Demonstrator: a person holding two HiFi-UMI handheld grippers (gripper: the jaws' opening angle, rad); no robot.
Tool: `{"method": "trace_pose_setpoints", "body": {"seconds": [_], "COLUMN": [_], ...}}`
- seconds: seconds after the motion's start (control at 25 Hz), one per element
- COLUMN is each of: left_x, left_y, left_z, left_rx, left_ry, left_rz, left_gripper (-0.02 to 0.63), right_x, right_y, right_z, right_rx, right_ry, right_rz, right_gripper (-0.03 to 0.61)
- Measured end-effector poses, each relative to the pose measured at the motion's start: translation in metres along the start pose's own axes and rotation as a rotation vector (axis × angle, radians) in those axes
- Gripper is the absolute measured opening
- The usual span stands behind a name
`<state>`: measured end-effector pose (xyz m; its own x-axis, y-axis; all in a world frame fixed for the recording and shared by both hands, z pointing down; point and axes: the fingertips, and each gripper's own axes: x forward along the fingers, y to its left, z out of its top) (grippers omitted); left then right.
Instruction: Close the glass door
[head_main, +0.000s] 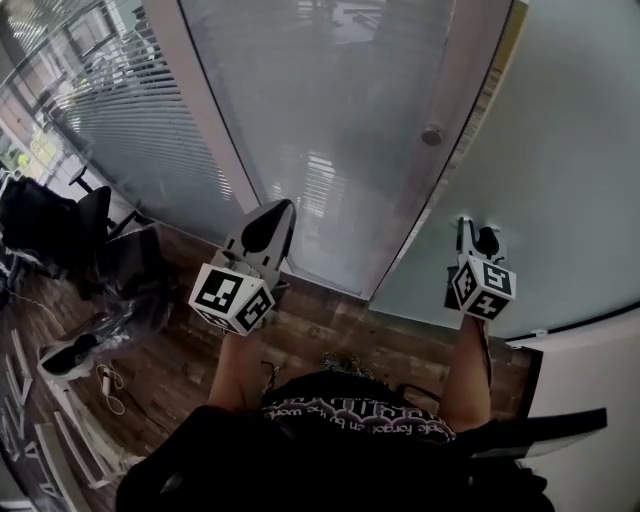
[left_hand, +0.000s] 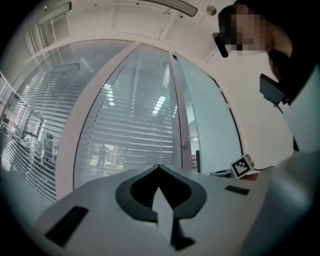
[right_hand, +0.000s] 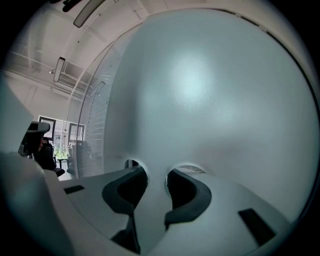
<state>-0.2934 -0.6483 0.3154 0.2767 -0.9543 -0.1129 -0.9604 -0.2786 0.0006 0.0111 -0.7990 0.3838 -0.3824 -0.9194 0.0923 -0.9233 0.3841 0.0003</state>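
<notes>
In the head view the glass door (head_main: 340, 130), striped with frosting, stands straight ahead, and a small round knob (head_main: 432, 135) sits near its right edge. My left gripper (head_main: 284, 208) points at the door's lower part with its jaws shut to a single tip and nothing in them. The left gripper view shows that tip (left_hand: 159, 168) short of the door (left_hand: 135, 130). My right gripper (head_main: 476, 232) is held up to the pale frosted panel (head_main: 570, 180) right of the door. Its jaws (right_hand: 156, 176) stand open and empty, close to the panel (right_hand: 210, 100).
Black office chairs (head_main: 60, 230) and a plastic-wrapped chair (head_main: 130, 300) stand at the left on the wooden floor (head_main: 330, 335). A white cable (head_main: 110, 388) lies beside them. More glass wall with blinds (head_main: 110, 110) runs off to the left.
</notes>
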Motion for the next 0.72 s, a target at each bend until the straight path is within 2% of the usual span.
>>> {"method": "trace_pose_setpoints", "body": {"seconds": [0.32,0.72], "left_x": [0.023,0.053], "left_y": [0.008,0.006], "left_z": [-0.006,0.001], "left_rx": [-0.006,0.003], "left_ry": [0.017,-0.006], "left_rz": [-0.045,-0.048], "left_gripper": [0.002,0.002], "right_x": [0.022,0.039], "right_y": [-0.006,-0.014], "right_z": [0.003,0.006], "right_rx": [0.001,-0.002], "right_ry": [0.0,-0.005], "right_rz": [-0.026,-0.053], "right_gripper": [0.123,0.12]}}
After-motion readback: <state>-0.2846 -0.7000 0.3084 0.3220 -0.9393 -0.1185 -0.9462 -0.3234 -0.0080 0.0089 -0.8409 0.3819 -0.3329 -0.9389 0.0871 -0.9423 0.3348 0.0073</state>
